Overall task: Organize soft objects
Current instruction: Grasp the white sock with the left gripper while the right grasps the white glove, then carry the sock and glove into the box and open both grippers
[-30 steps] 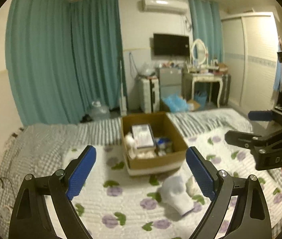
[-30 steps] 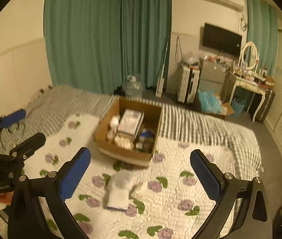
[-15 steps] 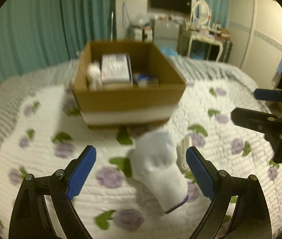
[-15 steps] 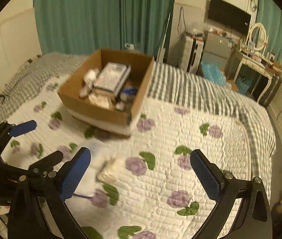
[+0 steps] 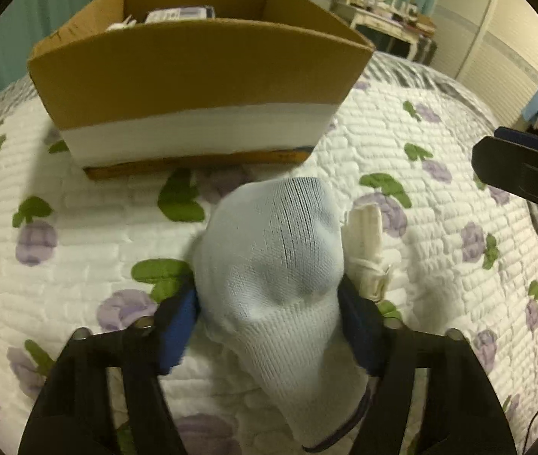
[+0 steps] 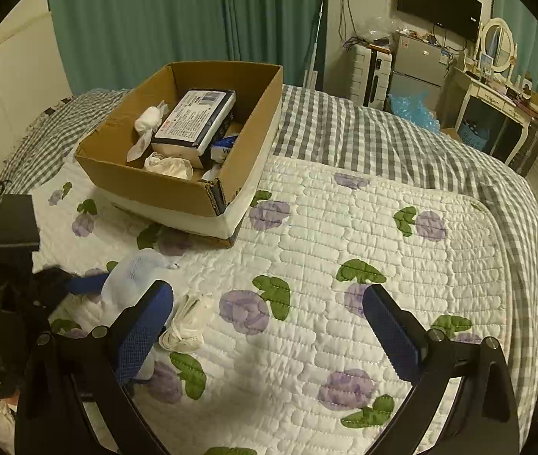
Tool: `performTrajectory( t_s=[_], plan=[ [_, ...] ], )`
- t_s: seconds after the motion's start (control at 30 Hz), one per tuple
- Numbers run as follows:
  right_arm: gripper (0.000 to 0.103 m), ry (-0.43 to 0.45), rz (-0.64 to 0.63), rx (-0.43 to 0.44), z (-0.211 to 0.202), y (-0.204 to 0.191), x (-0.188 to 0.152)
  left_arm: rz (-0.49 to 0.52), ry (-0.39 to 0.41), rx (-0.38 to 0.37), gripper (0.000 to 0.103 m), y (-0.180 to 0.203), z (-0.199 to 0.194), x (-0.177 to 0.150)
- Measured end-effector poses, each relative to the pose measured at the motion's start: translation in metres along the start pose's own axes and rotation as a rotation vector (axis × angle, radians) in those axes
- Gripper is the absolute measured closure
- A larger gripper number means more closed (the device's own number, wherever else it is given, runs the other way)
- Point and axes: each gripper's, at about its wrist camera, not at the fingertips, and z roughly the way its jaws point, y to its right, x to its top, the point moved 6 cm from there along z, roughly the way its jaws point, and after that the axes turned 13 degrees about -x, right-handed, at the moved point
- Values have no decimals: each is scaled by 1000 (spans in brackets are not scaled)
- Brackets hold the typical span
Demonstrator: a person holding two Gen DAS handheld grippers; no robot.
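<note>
The left gripper (image 5: 269, 318) is clamped on a white sock (image 5: 280, 276) lying on the flowered quilt (image 6: 345, 235) just before the cardboard box (image 5: 193, 72), a cream cloth bundle (image 6: 185, 322) beside it, while the right gripper (image 6: 269, 322) hovers spread apart.

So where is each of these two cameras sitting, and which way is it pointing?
Left wrist: on the left gripper, low over the bed, facing the brown cardboard box; its blue-padded fingers pinch a white knitted sock.
Right wrist: on the open right gripper, higher, facing the flowered white quilt.
Both show sock, box, quilt.
</note>
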Motion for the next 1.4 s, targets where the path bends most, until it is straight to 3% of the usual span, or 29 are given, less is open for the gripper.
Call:
performTrajectory(
  t_s=[0.07,0.2,0.57,0.73,1.0,1.17,1.4],
  plan=[
    [2,-4,0,4,1,-3,-1,-6,-9,-1,49,-2,1,0],
    [2,-2,-1,10,2,-11,-2,-7,9,-29,50,-5,-16,0],
    [7,-84,-49,102,28,-68,-22,78,95,173,50,-46,-78,7],
    [18,-132,-84,104,45,-99,-33,43,95,207,50,-70,-80,8],
    [71,-193,-79,39,61,-101,-42,35,88,207,50,-83,-81,4],
    [72,-166,-54,38,36,-94,-30,27,101,188,50,-77,-90,3],
    [72,-84,-25,33,-29,-95,3,72,185,147,50,-51,-134,12]
  ],
)
